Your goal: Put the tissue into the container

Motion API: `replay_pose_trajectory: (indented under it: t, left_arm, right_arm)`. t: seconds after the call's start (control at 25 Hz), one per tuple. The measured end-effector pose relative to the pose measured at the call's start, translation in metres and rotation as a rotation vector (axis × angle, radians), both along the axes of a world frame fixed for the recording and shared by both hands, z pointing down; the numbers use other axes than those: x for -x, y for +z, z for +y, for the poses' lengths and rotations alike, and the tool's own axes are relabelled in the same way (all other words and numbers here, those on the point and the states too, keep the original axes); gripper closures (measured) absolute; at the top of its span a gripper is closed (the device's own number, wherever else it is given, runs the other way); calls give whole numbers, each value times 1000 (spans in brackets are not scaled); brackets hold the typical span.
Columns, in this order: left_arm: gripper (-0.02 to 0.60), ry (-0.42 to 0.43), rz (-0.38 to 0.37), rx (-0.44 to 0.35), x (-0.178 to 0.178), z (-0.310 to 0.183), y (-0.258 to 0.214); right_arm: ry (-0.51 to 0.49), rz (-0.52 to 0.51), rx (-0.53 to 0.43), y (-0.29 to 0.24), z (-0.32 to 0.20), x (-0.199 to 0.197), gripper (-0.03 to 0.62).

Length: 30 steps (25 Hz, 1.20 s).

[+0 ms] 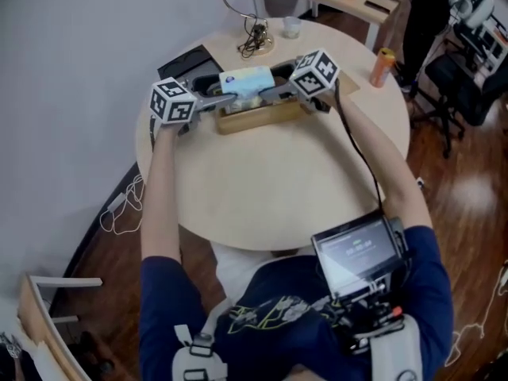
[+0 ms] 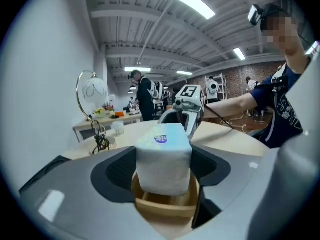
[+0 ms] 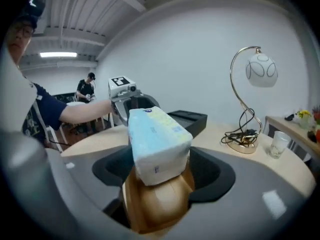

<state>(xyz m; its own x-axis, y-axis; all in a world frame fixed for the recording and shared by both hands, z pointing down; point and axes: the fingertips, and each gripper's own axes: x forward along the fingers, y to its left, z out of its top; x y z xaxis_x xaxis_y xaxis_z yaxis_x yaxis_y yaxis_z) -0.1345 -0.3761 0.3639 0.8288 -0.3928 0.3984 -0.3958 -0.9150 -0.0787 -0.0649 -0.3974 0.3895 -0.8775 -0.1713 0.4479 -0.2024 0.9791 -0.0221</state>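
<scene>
Head view. Round pale wood table [image 1: 270,189], top mostly bare, set against a white wall [image 1: 71,94]. Dark plank floor [image 1: 464,189] to the right. At the table's far edge: a wooden container [image 1: 262,116], a black box [image 1: 186,60], a globe lamp [image 1: 254,10], a clear cup [image 1: 291,27], an orange can [image 1: 382,67]. The tissue pack [image 1: 248,82] lies lengthwise over the container. The left gripper [image 1: 216,101] is at one end of it and the right gripper [image 1: 267,93] at the other.

Left gripper view. The pack's near end sits down between the container's walls. The jaws flank it and look spread, not pressing. Beyond it: open ceiling [image 2: 150,29] with beams and strip lights, a brick wall far off, a side table [image 2: 102,123] with small items, and people standing at the back.

Right gripper view. This end of the pack is tilted up and rests on the container's near rim, not down inside. The jaws appear clamped on the pack's sides. Behind it, the lamp's base and cable stand on the table with the cup just beside them. The black box is on the far edge against the wall.
</scene>
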Motion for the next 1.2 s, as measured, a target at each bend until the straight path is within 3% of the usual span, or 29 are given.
replay_pose_trajectory:
  t: [0.04,0.12,0.16,0.2,0.28,0.36,0.4,0.44,0.52,0.6,0.68,0.8,1.0,1.2]
  left_arm:
    - [249,1,-51,4,0,0,16]
    - [241,-5,-138,-37,2,0,34]
    - [229,-20,-148,-72,5,0,31]
    - [212,-41,-125,-112,10,1,17]
    - [197,-84,12,-202,21,19,-30]
    - [199,-103,213,-275,26,64,-80]
    - [224,-100,302,-291,22,93,-94]
    - [301,-91,364,-295,15,121,-97]
    - [577,-75,423,-279,-6,165,-75]
    - [578,-53,441,-189,-29,190,-31]
    - [578,-13,407,-88,-51,198,15]
    - [578,-10,307,2,-66,191,60]
    - [578,-55,297,21,-63,184,63]
    - [578,-116,300,11,-58,179,63]
  right_arm:
    - [13,26,-14,11,-1,-2,242]
    - [33,-7,-44,9,0,-5,130]
    - [30,-53,-45,-3,3,-7,73]
    - [19,-105,-44,-19,10,-10,62]
    - [-20,-209,-67,-56,36,-19,62]
    - [-41,-323,-106,-88,76,-31,71]
    - [-34,-373,-118,-95,97,-37,101]
    - [-14,-410,-122,-94,115,-43,207]
    - [30,-448,-93,-69,143,-50,577]
    - [33,-432,-7,-24,167,-46,577]
    - [24,-376,49,20,181,-38,577]
    - [7,-287,-15,35,192,-26,577]
    - [60,-314,-36,41,178,-37,577]
    - [48,-305,-34,41,179,-37,577]
